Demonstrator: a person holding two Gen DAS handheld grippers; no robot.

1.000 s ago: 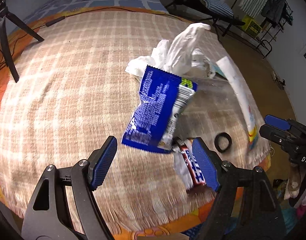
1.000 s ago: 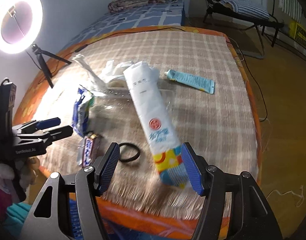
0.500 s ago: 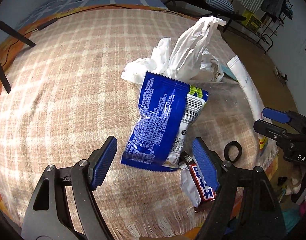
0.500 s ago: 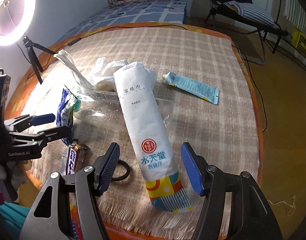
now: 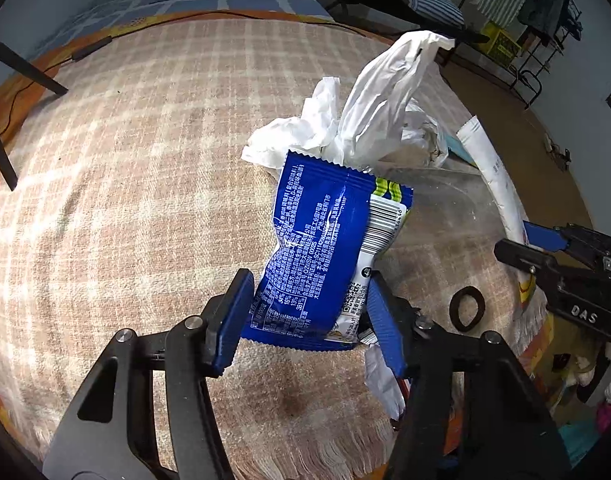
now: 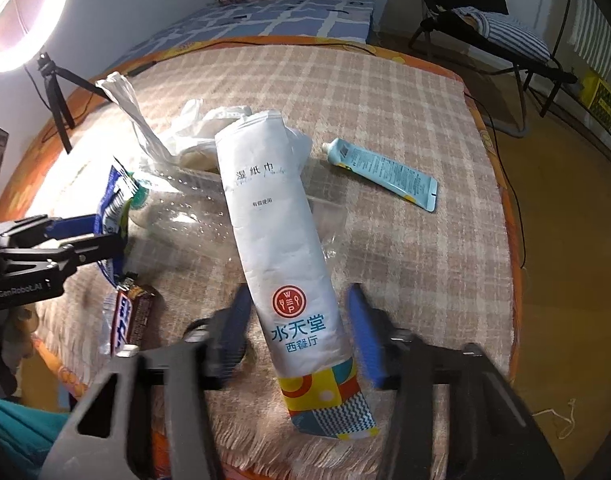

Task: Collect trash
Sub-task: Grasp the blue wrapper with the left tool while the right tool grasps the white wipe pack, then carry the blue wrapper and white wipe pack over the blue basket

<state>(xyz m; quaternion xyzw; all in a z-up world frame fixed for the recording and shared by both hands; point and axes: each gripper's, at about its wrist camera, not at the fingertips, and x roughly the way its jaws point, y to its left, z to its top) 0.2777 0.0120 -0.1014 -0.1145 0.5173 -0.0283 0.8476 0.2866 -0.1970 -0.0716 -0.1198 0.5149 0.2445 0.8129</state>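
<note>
Trash: blue wrapper | plaid cloth | bed behind

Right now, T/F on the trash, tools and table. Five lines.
1. The left tool straddles a blue snack wrapper. True.
2. A long white wet-wipe packet lies between the right tool's fingers. True.
3. The teal tube sits in a bin. False: it lies on the checked cloth.
4. The black ring hangs on a tool. False: it lies on the cloth.
5. The white plastic bag is folded flat. False: crumpled, standing up.
</note>
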